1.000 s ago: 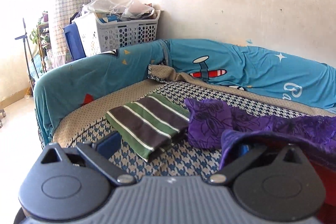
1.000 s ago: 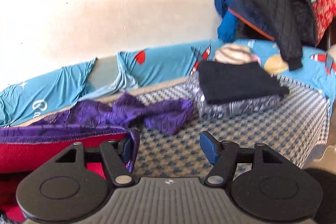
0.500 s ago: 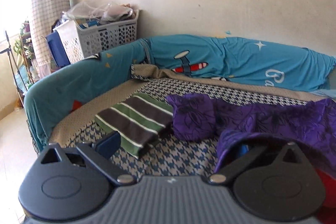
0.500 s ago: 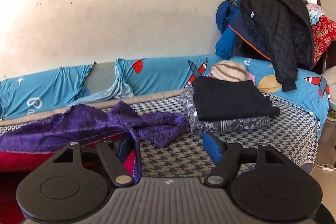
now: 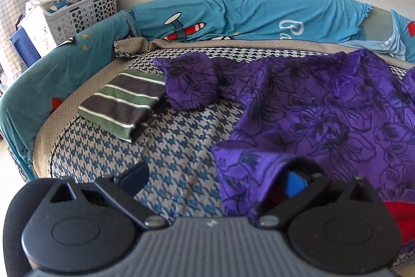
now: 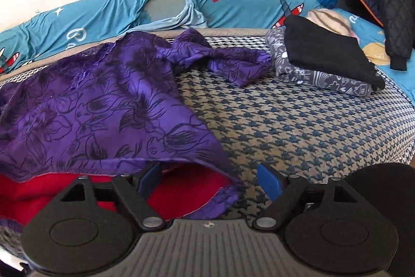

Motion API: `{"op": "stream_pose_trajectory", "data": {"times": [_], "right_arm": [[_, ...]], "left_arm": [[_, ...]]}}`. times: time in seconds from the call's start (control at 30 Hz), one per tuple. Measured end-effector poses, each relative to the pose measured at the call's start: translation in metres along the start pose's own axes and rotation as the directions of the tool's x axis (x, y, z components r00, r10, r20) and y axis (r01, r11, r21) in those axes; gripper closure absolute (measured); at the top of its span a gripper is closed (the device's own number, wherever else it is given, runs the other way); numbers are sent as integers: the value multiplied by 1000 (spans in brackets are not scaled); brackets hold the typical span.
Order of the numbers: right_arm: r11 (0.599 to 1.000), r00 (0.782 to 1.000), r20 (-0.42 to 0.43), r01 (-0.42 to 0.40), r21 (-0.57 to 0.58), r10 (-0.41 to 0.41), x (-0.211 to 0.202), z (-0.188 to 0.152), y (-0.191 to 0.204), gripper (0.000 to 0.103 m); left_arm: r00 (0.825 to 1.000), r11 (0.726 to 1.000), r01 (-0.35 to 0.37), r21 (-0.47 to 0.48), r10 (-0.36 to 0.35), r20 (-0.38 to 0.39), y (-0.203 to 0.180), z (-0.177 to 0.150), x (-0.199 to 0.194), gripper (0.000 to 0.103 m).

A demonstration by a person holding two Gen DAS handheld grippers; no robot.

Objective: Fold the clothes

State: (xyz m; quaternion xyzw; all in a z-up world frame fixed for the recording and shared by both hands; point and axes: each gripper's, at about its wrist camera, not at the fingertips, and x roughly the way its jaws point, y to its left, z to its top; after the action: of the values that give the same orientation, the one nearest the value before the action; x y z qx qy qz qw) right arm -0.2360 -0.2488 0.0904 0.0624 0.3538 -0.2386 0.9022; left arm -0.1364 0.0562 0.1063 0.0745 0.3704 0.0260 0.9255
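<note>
Purple dress (image 5: 324, 105) spread flat on bed (image 6: 298, 121) ahead of both wide-open jaws, hem draped over right finger (image 5: 294, 179) of left gripper (image 5: 212, 178) and left finger (image 6: 149, 177) of right gripper (image 6: 210, 179), nothing pinched, maybe for flattening or folding.

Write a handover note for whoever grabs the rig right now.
Left gripper: jaws open, purple floral hem draped over its right finger.
Right gripper: jaws open, left finger under the same hem.
Purple floral garment with red lining: spread on the houndstooth bed cover, unfolded.
Done: folded green-and-grey striped garment; stack with folded black garment on top.
Left: fold the purple one.
</note>
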Motion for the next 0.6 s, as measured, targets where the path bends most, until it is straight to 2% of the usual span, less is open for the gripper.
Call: {"op": "stream_pose_trajectory", "data": {"times": [0.2, 0.5, 0.6], "right_arm": [[999, 999, 17, -38, -20, 39, -10, -7, 5, 19], [996, 995, 67, -81, 42, 78, -11, 0, -4, 19], [995, 994, 57, -91, 43, 88, -3, 6, 0, 19]], "left_arm": [[999, 1000, 26, -2, -26, 27, 0, -3, -16, 0], [998, 998, 21, -66, -17, 65, 14, 8, -26, 0], [997, 997, 21, -74, -15, 76, 15, 14, -25, 0]]}}
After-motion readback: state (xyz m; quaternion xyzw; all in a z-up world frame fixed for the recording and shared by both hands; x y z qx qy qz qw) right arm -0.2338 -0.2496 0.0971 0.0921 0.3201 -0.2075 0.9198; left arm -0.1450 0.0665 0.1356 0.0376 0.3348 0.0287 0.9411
